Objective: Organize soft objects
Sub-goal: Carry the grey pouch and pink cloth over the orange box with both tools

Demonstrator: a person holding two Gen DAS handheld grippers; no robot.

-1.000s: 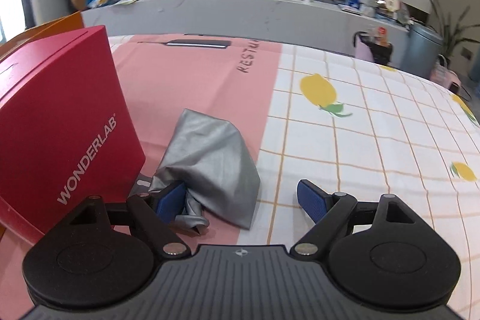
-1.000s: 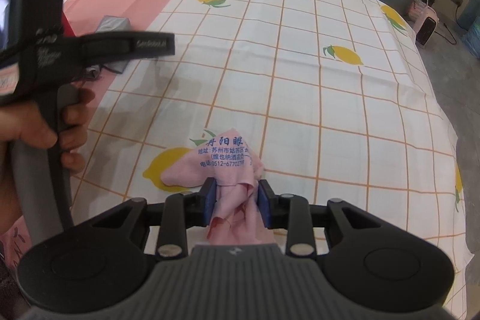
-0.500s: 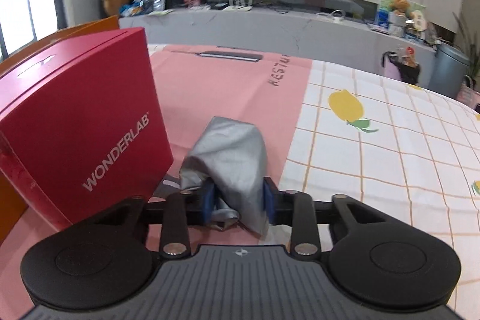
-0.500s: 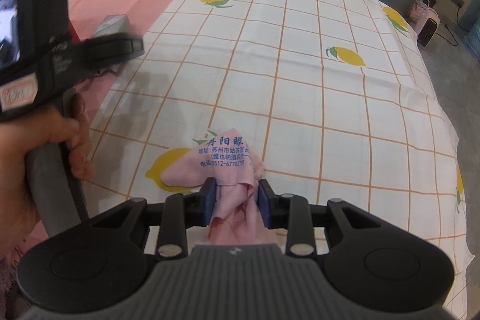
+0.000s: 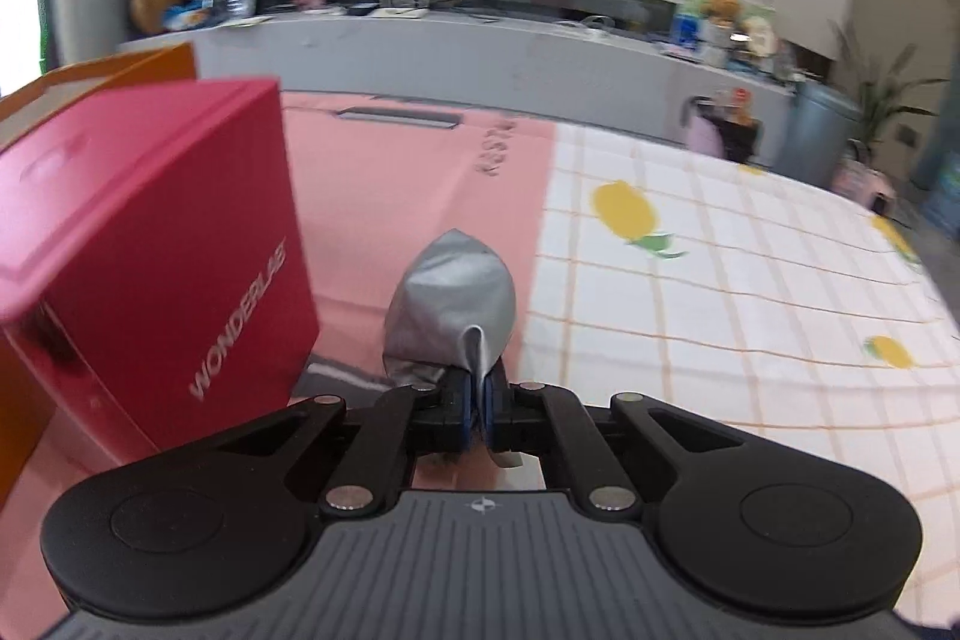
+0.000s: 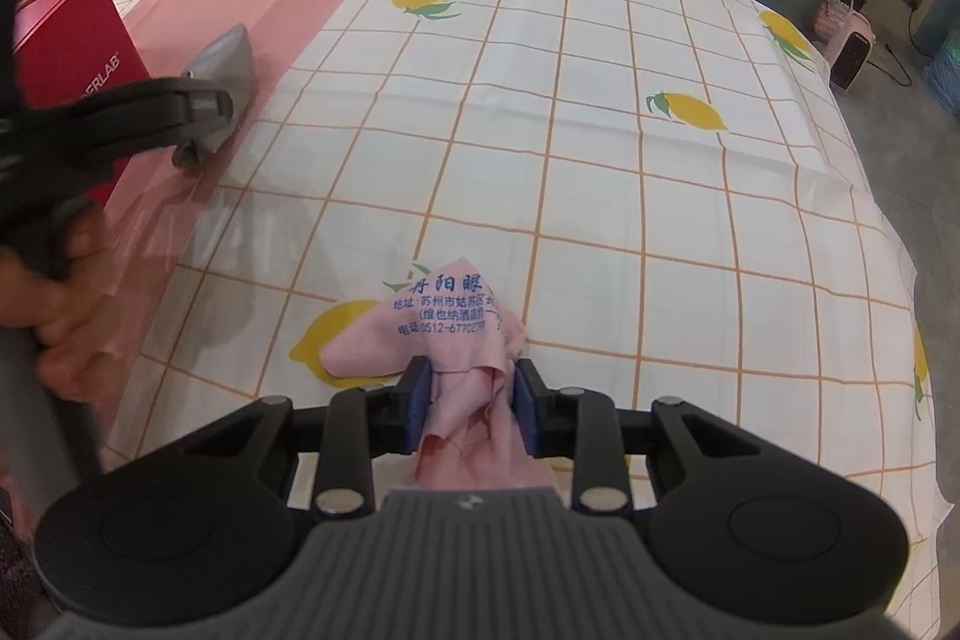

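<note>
Both hands are loaded at once, so this looks like the carrying step rather than the picking up. The left claw [image 5: 474, 403] has its blue pads pinched tight on a corner of the grey cloth [image 5: 449, 304], which bunches up and hangs in front of it, just beside the red box [image 5: 156, 244] and over the pink part of the tablecloth [image 5: 390, 172]. Whether the cloth's far end touches the surface I cannot tell. The right claw [image 6: 471, 400] is closed on the pink cloth [image 6: 432, 334], the one with blue printed writing, whose front part lies on the checked, lemon-patterned tablecloth near the front edge of the surface, well apart from the grey one.

As I judge it, neither cloth has been put away yet. Next, each wants lifting clear without dragging and taking to wherever the soft things are gathered, perhaps the red box, though its opening is not visible from here.
</note>
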